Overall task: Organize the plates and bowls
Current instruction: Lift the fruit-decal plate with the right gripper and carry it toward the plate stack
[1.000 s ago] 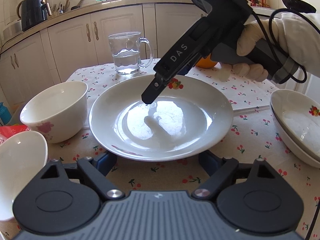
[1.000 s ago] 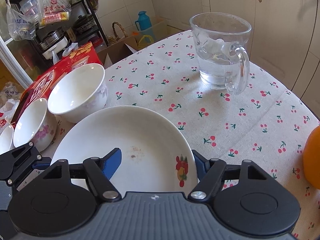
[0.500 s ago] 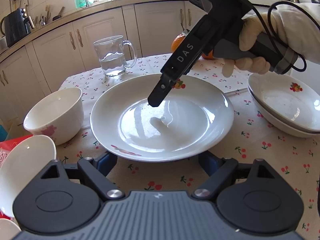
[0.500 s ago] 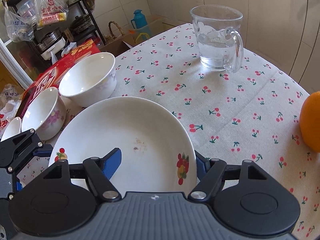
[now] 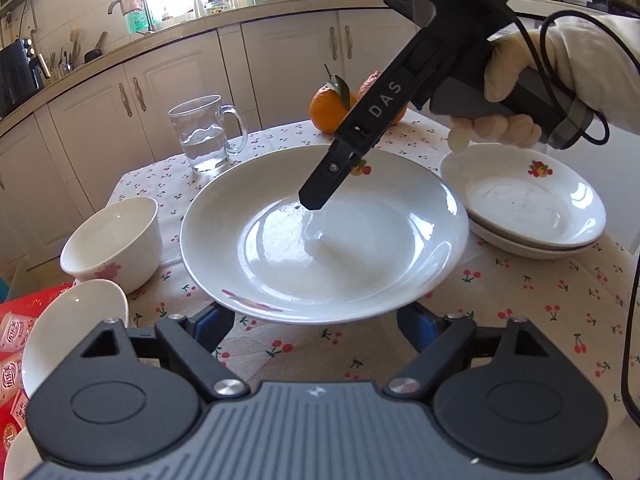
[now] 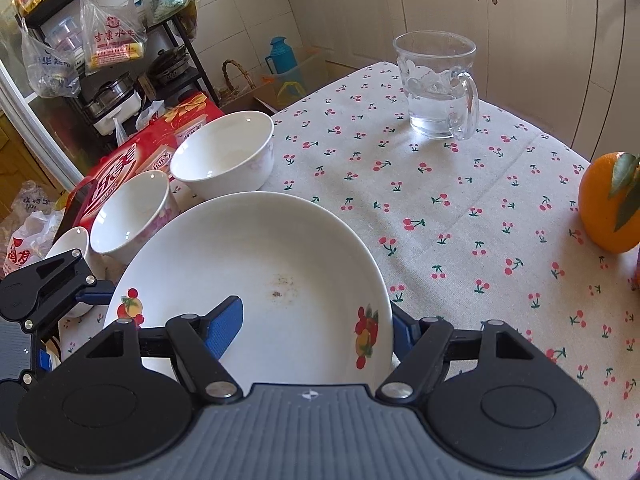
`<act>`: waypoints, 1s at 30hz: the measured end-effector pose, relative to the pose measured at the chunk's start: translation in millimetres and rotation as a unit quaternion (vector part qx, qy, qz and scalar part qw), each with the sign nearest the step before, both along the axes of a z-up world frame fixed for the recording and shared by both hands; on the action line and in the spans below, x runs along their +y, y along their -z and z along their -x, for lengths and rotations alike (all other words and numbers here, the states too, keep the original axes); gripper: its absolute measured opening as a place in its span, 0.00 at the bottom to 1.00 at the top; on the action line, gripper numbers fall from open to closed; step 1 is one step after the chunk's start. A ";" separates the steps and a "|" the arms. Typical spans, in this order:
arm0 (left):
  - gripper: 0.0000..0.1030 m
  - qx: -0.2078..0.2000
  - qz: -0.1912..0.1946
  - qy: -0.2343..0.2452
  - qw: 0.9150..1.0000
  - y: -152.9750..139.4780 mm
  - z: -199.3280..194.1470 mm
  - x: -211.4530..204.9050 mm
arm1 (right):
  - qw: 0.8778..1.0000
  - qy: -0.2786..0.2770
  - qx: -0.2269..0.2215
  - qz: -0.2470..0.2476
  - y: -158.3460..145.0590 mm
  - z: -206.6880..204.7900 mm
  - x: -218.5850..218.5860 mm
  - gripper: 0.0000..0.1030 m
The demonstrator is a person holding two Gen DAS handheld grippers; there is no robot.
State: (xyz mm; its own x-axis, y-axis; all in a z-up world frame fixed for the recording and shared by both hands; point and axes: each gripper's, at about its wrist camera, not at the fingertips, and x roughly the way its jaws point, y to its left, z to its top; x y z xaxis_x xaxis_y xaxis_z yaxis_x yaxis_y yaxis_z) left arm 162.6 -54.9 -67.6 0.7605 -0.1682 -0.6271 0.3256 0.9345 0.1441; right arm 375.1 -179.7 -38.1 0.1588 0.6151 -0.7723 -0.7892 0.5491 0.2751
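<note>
A large white plate (image 5: pixel 324 236) with fruit prints is held above the table; it also shows in the right wrist view (image 6: pixel 256 276). My right gripper (image 6: pixel 316 330) straddles its far rim, one finger (image 5: pixel 320 192) over the plate and one under it, shut on the rim. My left gripper (image 5: pixel 316 322) is open, its blue-padded fingers (image 5: pixel 212 326) wide apart under the plate's near edge. Two stacked plates (image 5: pixel 528 208) lie to the right. Bowls (image 6: pixel 224 156) (image 6: pixel 128 216) stand to the left.
A glass mug of water (image 6: pixel 436 88) stands at the table's far side. Oranges (image 5: pixel 332 108) lie behind the held plate. A red snack box (image 6: pixel 132 164) sits at the table's left edge by the bowls. Kitchen cabinets surround the table.
The plate has travelled right with both grippers: the stacked plates have come closer into the left wrist view, the oranges have appeared, and the mug has shifted away.
</note>
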 end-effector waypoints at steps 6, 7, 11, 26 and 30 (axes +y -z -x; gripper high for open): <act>0.85 0.002 0.004 0.029 1.000 -10.4 7.5 -12.1 | 1.000 0.019 -0.012 -0.006 -13.5 21.5 -25.2 0.77; 0.85 0.001 0.004 0.034 0.999 -11.8 8.7 -15.1 | 1.000 0.023 -0.013 -0.006 -15.7 24.8 -30.1 0.77; 0.85 0.001 -0.005 0.053 0.999 -13.5 12.7 -31.0 | 0.999 0.039 -0.021 -0.007 -22.7 37.0 -50.6 0.77; 0.85 0.023 0.000 0.123 0.992 -14.0 11.0 -87.3 | 0.993 0.116 -0.029 -0.017 -22.2 70.0 -135.8 0.77; 0.85 0.027 -0.002 0.134 0.991 -13.1 9.0 -99.9 | 0.990 0.134 -0.028 -0.021 -18.0 72.2 -154.8 0.77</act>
State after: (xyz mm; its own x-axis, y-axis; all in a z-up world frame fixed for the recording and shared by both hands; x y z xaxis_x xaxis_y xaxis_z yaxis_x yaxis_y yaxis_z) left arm 153.7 -154.9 -54.5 0.6543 -0.3580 -0.6661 0.5699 0.8125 0.1231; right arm 302.9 -334.5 -20.1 0.3634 0.5765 -0.7318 -0.6312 0.7301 0.2617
